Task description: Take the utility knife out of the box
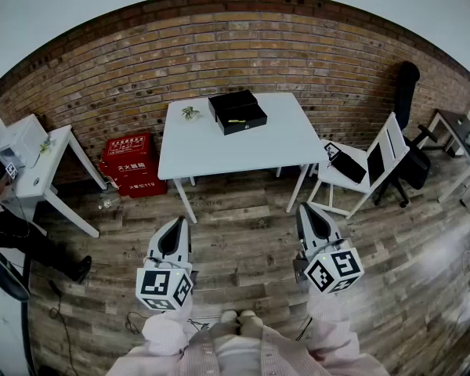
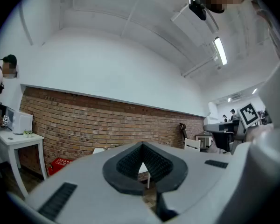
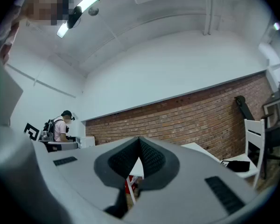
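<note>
A black box point(image 1: 236, 112) lies open on the white table point(image 1: 196, 151) by the brick wall, at the table's far middle. A thin yellowish object, likely the utility knife point(image 1: 235, 121), lies in the box's front half. Both grippers hang over the wooden floor close to my body, well short of the table. My left gripper point(image 1: 175, 224) has its jaws together with nothing between them, and its own view shows the tips point(image 2: 142, 146) meeting. My right gripper point(image 1: 308, 210) is likewise shut and empty, tips touching point(image 3: 139, 141).
A small green plant point(image 1: 190, 113) sits on the table left of the box. A red crate point(image 1: 130, 163) stands under the table's left side. A white chair point(image 1: 360, 167) carrying a black item is at the right, a small white desk point(image 1: 31, 163) at the left.
</note>
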The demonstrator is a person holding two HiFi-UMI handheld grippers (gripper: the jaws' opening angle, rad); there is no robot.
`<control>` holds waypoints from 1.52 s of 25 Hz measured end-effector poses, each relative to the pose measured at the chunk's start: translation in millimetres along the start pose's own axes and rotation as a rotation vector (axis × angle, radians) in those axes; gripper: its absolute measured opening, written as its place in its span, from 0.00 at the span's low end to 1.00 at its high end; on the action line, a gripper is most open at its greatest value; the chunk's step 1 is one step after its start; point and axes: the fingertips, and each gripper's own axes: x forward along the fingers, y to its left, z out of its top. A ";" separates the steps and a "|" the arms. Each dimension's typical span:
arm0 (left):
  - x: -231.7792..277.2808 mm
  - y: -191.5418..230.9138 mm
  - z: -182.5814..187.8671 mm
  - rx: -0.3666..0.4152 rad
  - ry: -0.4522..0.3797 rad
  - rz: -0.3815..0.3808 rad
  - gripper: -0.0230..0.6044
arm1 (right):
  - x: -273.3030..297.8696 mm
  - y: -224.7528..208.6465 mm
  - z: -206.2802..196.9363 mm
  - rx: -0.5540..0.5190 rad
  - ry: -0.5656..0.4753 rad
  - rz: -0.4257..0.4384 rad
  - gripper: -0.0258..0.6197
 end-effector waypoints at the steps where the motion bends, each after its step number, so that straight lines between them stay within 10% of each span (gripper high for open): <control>1: 1.1 0.2 0.1 0.000 0.001 0.003 0.02 | 0.9 -1.0 -0.1 -0.003 0.001 0.003 0.04; 23: 16.0 -23.7 -9.2 -0.015 0.011 0.026 0.02 | 5.2 -29.6 -11.5 -0.035 0.027 0.026 0.05; 38: 48.7 -14.6 -23.7 -0.020 0.048 0.027 0.02 | 34.3 -51.6 -34.0 -0.007 0.076 0.017 0.26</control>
